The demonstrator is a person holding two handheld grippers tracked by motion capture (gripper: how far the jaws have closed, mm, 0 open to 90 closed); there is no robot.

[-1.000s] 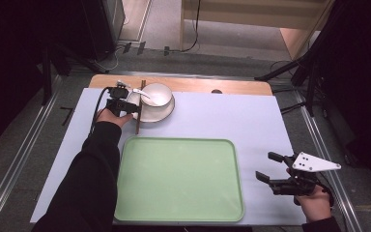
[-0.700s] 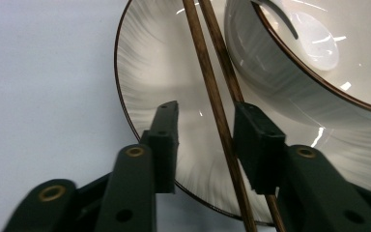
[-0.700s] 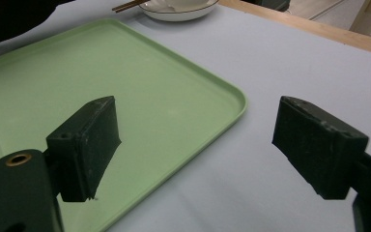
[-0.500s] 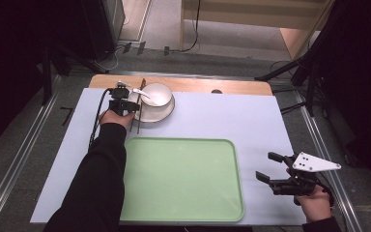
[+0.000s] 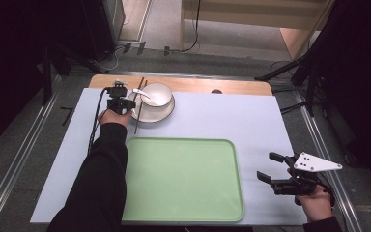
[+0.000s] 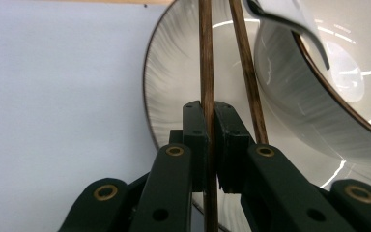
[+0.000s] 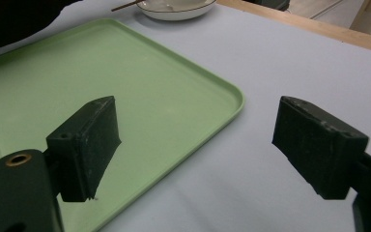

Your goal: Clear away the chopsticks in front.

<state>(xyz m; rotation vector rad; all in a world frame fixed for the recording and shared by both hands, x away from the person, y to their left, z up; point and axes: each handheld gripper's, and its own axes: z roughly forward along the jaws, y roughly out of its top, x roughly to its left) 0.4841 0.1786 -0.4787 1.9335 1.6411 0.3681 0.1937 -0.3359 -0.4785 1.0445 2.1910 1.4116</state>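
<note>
Lavender-grey sheeting covers the table across the middle of the high view, with a strip of bare wooden tabletop showing along its upper edge. Around it lies grey floor with metal rails, cables at the top centre, and dark curtains at both sides.

In the upper left of the sheet, a white plate carries a white bowl with a white spoon lying in it. Two dark wooden chopsticks lie across the plate's left rim. The left gripper sits there; its jaws have just been closing, and in the left gripper view they are clamped tight on one chopstick, while the second chopstick passes free just to the right.

A green tray fills the lower centre. The right gripper hovers at lower right beside it, jaws wide apart with nothing between them.

The chopsticks' far ends are hard to make out, and the bowl is cut off at the left gripper view's right edge.
</note>
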